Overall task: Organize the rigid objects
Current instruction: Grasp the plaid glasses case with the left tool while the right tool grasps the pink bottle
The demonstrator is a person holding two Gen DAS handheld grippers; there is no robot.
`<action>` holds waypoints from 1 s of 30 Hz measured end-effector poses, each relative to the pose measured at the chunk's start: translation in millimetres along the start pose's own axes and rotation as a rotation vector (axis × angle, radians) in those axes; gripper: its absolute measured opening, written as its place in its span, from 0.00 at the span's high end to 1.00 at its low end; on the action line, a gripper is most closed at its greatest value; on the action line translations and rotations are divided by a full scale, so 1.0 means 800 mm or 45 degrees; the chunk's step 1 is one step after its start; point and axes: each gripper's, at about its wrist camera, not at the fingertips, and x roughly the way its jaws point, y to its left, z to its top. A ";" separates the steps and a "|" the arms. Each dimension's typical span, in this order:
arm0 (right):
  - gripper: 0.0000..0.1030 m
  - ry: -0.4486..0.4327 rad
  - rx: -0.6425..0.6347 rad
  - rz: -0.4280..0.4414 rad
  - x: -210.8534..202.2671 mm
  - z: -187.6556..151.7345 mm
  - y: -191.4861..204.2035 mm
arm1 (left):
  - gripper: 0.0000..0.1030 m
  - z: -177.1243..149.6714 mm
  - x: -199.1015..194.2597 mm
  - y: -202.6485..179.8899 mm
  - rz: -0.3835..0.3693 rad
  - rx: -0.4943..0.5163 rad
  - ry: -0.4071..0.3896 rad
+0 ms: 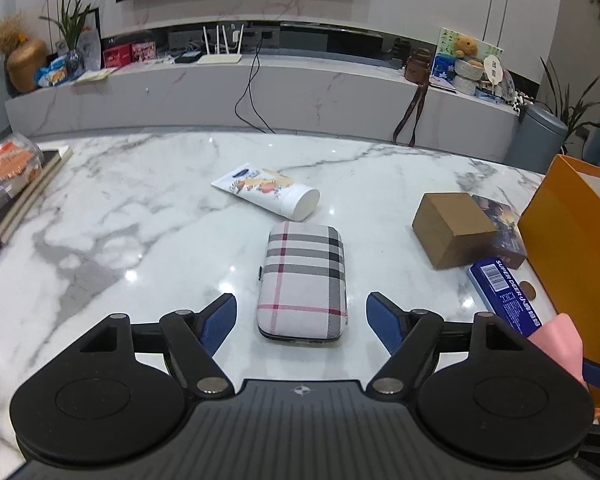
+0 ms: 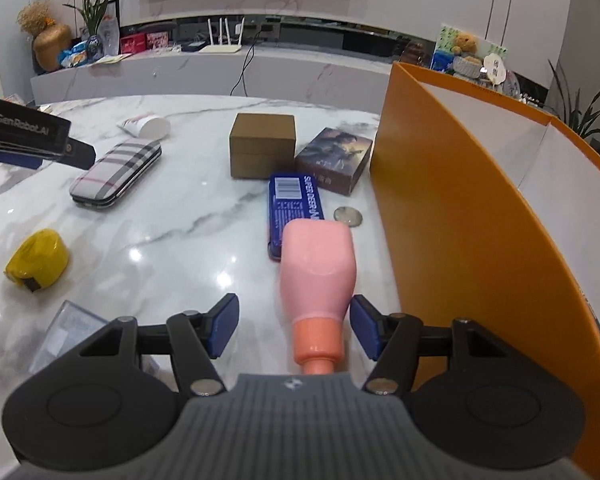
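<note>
Plaid case (image 1: 303,282) is lying flat on the marble table (image 1: 120,216), its long axis running straight ahead between the left gripper (image 1: 301,316)'s spread, untouching fingers. Right gripper (image 2: 293,326) is straddling the pink bottle (image 2: 319,276) beside the orange bag (image 2: 460,216), jaws apart; contact is unclear.

Quick count of what's on the desk (image 2: 188,216): one plaid case (image 1: 303,281), one white tube (image 1: 268,192), one brown box (image 2: 262,145), one picture box (image 2: 334,159), one blue tin (image 2: 294,204), one pink bottle (image 2: 318,276), one yellow tape measure (image 2: 37,260), one coin (image 2: 348,215), one orange bag (image 2: 480,216). Two grippers, left (image 1: 301,312) and right (image 2: 292,322).
</note>
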 end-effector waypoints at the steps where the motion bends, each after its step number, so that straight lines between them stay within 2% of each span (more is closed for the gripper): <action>1: 0.40 -0.007 0.000 -0.004 0.001 0.000 0.000 | 0.15 0.000 0.004 -0.001 -0.004 -0.002 0.004; 8: 0.39 -0.059 -0.051 -0.015 0.009 -0.004 0.004 | 0.15 -0.002 0.030 -0.004 -0.024 -0.025 0.056; 14: 0.41 -0.066 -0.099 0.074 0.013 0.003 0.008 | 0.15 0.000 0.045 0.001 -0.025 -0.059 0.076; 19: 0.41 -0.085 -0.104 0.083 0.021 0.007 0.010 | 0.15 0.003 0.055 0.006 -0.032 -0.105 0.090; 30: 0.40 -0.087 -0.113 0.118 0.042 0.013 0.008 | 0.12 0.013 0.068 -0.003 -0.022 -0.064 0.074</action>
